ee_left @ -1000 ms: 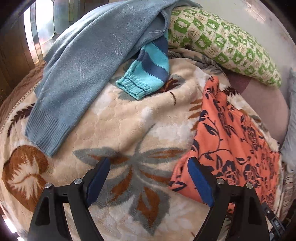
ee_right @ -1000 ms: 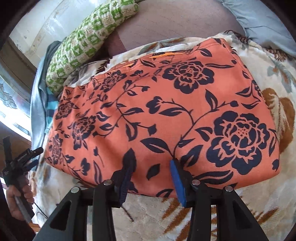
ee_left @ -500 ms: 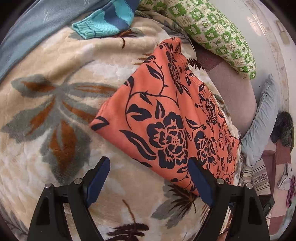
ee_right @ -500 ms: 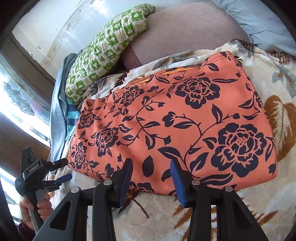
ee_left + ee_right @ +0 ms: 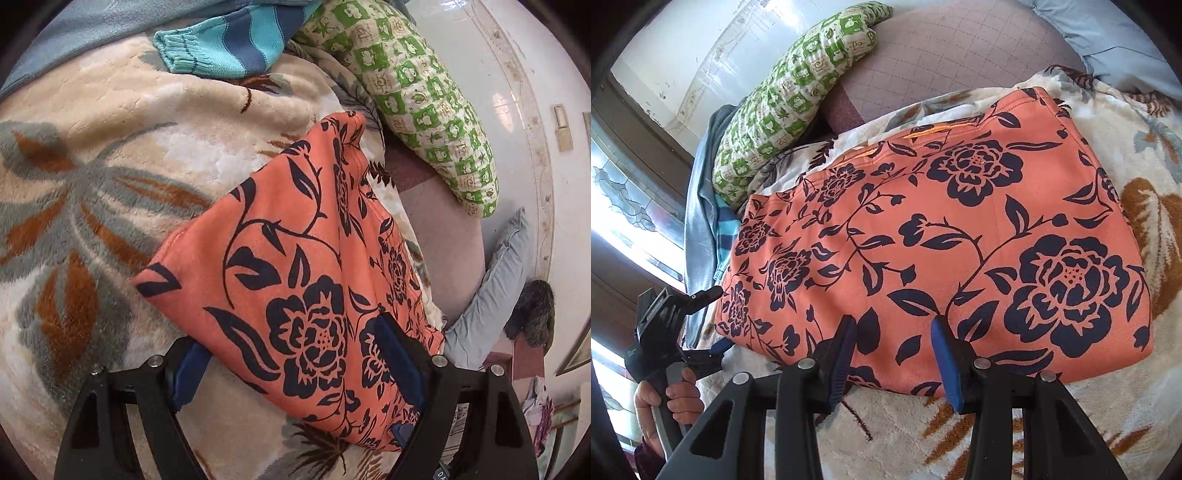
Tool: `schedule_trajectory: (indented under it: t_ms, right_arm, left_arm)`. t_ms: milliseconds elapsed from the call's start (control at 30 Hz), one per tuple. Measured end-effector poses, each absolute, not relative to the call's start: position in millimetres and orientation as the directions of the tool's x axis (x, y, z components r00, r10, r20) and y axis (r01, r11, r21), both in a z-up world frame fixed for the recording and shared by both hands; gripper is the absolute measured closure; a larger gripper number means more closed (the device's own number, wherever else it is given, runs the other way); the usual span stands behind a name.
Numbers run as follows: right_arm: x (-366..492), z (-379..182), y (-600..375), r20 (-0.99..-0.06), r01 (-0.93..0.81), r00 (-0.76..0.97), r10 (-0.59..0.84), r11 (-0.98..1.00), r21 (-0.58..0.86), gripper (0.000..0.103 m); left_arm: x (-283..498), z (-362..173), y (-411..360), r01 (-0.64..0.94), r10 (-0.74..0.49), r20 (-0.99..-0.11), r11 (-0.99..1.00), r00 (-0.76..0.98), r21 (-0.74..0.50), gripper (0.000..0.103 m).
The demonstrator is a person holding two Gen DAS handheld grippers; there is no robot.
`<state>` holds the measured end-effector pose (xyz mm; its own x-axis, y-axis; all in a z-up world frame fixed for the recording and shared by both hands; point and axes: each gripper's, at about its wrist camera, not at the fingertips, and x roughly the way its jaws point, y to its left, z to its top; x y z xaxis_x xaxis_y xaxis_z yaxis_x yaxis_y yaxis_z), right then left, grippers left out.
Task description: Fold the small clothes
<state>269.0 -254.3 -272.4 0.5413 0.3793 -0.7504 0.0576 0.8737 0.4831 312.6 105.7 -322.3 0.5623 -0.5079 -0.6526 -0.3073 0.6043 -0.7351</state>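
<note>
The orange garment [image 5: 960,236] with dark flowers lies folded flat on the blanket [image 5: 110,155] of the bed, near the green pillow [image 5: 417,92]; its near edge faces the right gripper [image 5: 894,354], and one corner reaches toward the left gripper [image 5: 291,365]. The jaws of the left gripper are spread wide around this corner; one blue pad sits under the cloth edge and the other lies over the cloth, but they do not pinch it. The jaws of the right gripper are also spread, with a narrower gap, and their tips are at the near edge of the garment; whether they touch it I cannot tell. A striped blue sleeve [image 5: 221,40] lies on the blanket, well apart from the garment; a hand [image 5: 670,398] holds the left gripper's handle.
</note>
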Motion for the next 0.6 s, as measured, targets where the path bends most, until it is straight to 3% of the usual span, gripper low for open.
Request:
schedule_trajectory:
  t_ms: [133, 200, 267, 333, 467, 600]
  right_arm:
    - [273, -282, -254, -0.76, 0.066, 0.531, 0.374, 0.876, 0.478, 0.057]
    - [275, -285, -255, -0.758, 0.072, 0.531, 0.378, 0.871, 0.485, 0.057]
    - [278, -286, -256, -0.756, 0.072, 0.534, 0.38, 0.87, 0.488, 0.057]
    - [279, -286, -255, -0.755, 0.07, 0.537, 0.375, 0.873, 0.483, 0.057]
    - [279, -287, -253, -0.758, 0.067, 0.537, 0.371, 0.877, 0.477, 0.057]
    - [279, -288, -253, -0.758, 0.07, 0.531, 0.378, 0.872, 0.484, 0.057]
  left_arm:
    - [314, -322, 104, -0.293, -0.488, -0.624, 0.592, 0.61, -0.75, 0.018]
    - [317, -322, 100, -0.286, -0.468, -0.628, 0.61, 0.622, -0.739, 0.034]
    - [322, -327, 99, -0.294, -0.453, -0.641, 0.623, 0.62, -0.725, 0.06]
    - [324, -333, 100, -0.297, -0.453, -0.641, 0.62, 0.62, -0.726, 0.071]
    - [323, -337, 104, -0.288, -0.463, -0.625, 0.608, 0.629, -0.74, 0.08]
    - [320, -331, 102, -0.257, -0.457, -0.611, 0.624, 0.647, -0.738, 0.082]
